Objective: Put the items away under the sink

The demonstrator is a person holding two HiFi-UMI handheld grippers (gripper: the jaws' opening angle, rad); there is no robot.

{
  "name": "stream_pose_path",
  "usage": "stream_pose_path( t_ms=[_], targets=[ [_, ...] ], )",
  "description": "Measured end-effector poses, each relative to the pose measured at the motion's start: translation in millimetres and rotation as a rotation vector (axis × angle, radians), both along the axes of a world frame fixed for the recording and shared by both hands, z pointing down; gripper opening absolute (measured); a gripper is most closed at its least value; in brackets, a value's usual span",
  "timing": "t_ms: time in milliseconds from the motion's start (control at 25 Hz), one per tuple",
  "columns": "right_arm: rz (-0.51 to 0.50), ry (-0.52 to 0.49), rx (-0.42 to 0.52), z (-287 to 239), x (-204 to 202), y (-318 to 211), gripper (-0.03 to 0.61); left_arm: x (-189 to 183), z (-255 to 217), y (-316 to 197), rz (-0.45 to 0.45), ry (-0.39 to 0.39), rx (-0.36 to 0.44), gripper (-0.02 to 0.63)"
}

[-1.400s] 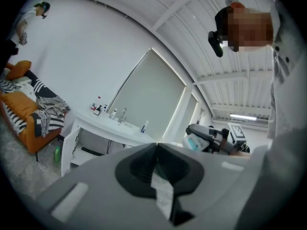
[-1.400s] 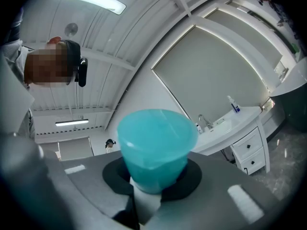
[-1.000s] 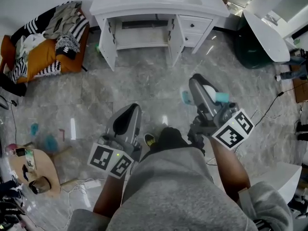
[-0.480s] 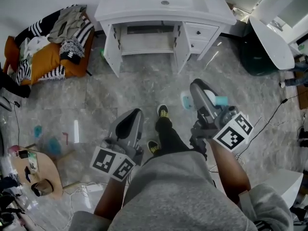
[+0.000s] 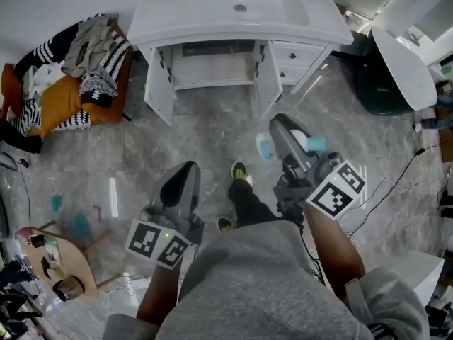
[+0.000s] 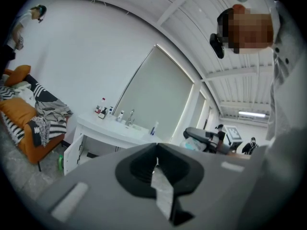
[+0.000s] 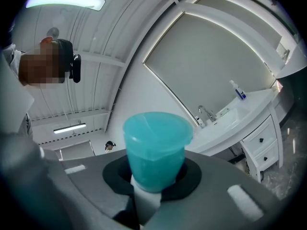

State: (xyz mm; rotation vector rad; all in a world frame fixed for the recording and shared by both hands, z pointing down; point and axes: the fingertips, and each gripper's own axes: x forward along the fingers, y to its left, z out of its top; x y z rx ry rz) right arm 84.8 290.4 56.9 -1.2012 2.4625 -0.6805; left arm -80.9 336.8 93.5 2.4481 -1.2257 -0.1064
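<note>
Head view: a carry step, I judge — the right gripper [image 5: 277,127] bears a teal-capped white plastic bottle [image 5: 316,144], with the white sink cabinet [image 5: 212,66] far ahead, doors open. Next calls for a low reach inside.

Left gripper view: the left gripper [image 6: 156,164] has its jaws closed together, empty.

Right gripper view: jaws narrow, clamping the bottle's white neck — cap above them.

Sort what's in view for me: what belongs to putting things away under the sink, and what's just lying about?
Job in hand:
- teal-capped bottle, gripped by the right tool
- open cabinet under the sink
- left tool, shut and empty

Lying about:
- clothes pile on the orange seat
- round wooden table
</note>
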Motion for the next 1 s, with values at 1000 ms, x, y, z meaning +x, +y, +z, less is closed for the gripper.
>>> stream_pose_path(
  t_ms=[1000],
  targets=[
    [-0.074, 0.002, -0.062, 18.9, 27.8, -161.4, 0.075, 33.1, 4.1, -156.4, -0.045, -0.018, -0.056, 0.012]
  ],
)
